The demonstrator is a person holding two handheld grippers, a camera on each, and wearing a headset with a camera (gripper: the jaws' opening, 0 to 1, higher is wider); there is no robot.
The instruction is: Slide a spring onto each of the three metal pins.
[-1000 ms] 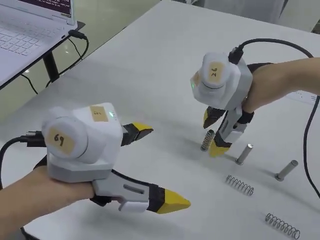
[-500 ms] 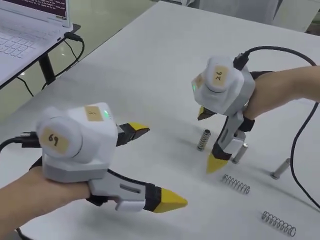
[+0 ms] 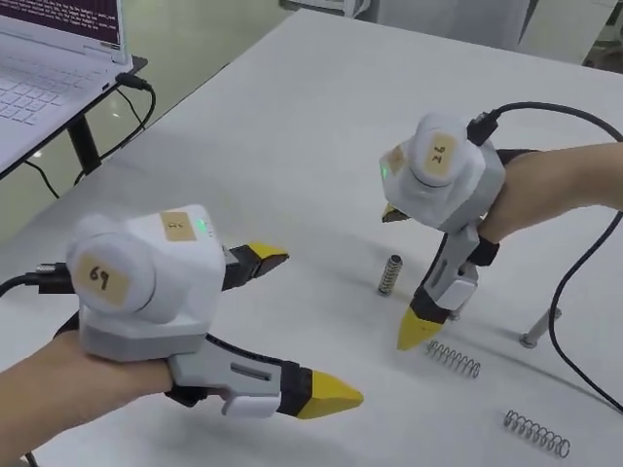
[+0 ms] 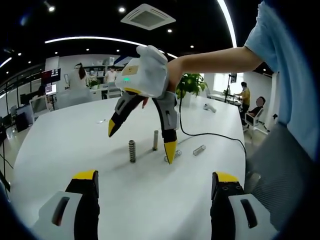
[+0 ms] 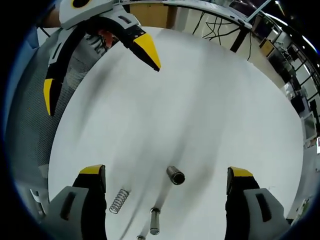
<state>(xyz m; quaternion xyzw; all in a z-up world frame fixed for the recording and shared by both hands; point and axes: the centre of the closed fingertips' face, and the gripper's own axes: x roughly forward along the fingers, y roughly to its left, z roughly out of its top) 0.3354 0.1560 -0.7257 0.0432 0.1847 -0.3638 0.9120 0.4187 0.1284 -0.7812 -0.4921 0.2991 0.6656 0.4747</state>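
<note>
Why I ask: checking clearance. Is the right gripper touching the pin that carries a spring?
Apart. The left gripper view shows the right gripper with open jaws straddling the spring-covered pin, bare table visible either side.

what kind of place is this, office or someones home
Probably an open-plan office or lab: a large white table, a laptop on a stand beside it, and a ceiling air vent with strip lights overhead.
</note>
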